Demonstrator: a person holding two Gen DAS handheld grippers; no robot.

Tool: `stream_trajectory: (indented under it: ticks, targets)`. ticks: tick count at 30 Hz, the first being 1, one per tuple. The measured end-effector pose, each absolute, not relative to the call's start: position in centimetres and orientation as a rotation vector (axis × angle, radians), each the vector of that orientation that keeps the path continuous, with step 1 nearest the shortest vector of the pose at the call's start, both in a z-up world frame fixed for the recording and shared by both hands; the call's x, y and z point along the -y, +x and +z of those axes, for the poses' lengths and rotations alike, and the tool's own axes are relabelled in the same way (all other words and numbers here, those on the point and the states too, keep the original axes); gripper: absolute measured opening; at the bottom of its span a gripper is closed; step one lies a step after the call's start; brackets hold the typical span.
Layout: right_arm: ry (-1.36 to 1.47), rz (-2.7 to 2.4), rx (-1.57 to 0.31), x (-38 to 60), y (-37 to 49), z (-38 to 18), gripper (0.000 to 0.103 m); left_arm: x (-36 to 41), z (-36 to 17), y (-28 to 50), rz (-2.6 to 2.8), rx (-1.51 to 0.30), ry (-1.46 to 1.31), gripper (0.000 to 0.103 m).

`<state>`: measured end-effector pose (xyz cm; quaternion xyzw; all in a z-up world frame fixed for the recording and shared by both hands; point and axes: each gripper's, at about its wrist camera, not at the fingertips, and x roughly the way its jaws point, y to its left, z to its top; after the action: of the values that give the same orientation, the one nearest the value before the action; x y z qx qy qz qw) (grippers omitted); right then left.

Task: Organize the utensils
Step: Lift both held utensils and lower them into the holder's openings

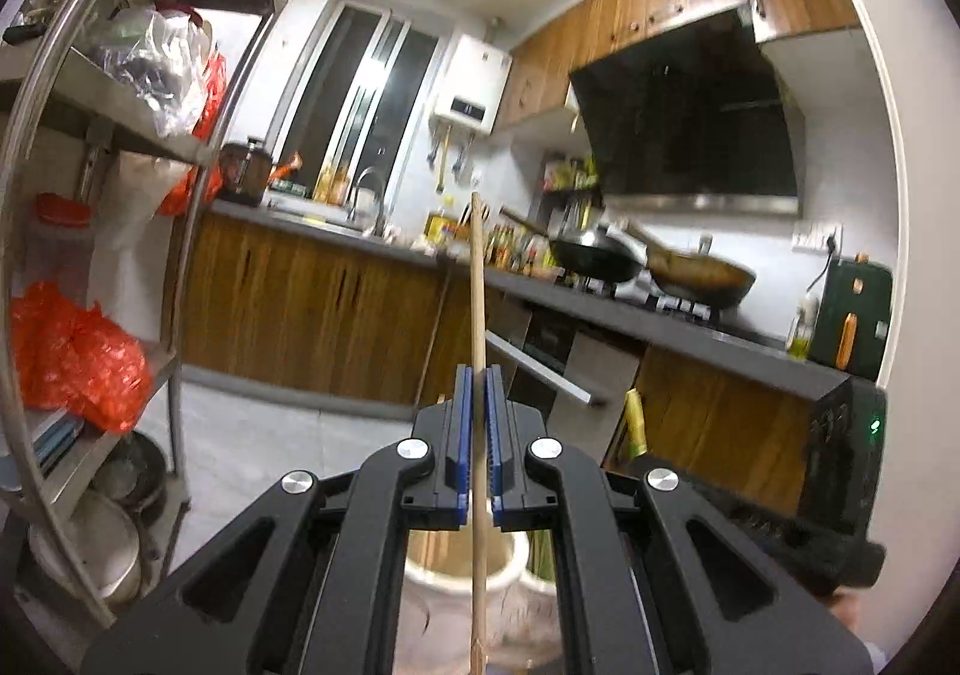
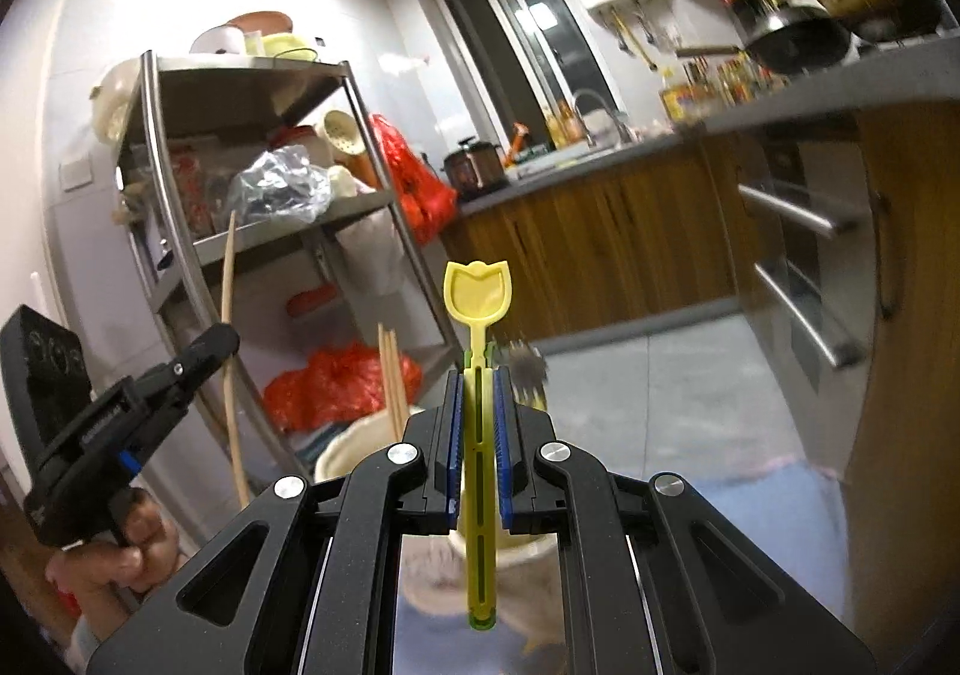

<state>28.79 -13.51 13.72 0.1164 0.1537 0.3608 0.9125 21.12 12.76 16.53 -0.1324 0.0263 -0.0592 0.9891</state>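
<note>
right wrist alone shows yellow spoon (image 2: pixel 477 296) gripped.

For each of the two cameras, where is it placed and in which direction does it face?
Left wrist: sits on the left tool, facing along the clamped wooden stick toward the counter and stove; the right tool's body shows at right.
Right wrist: sits on the right tool, facing along the clamped yellow spoon toward the metal shelf; the left tool and hand show at left.
Shared: window, sink counter, white holder below.
</note>
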Motion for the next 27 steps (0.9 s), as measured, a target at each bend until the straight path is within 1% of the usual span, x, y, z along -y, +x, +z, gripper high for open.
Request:
stream_trajectory:
  ticks: [6,11,17,27]
  targets:
    - [0.277,0.734,-0.282,12.3,30.2,13.5,0.010,-13.0,17.2,22.6,-0.123,0.056,-0.316,0.004]
    - [0.273,0.709,-0.255,11.7,30.7,13.1,0.010,-12.6,16.9,24.1,-0.088,0.106,-0.285,0.004]
    - [0.200,0.678,-0.259,10.4,31.0,11.9,0.010,-12.4,14.2,26.1,-0.055,0.042,-0.284,0.004]
    - [0.124,0.647,-0.306,10.9,30.4,10.5,0.010,-11.3,12.5,25.0,-0.046,-0.045,-0.238,0.004]
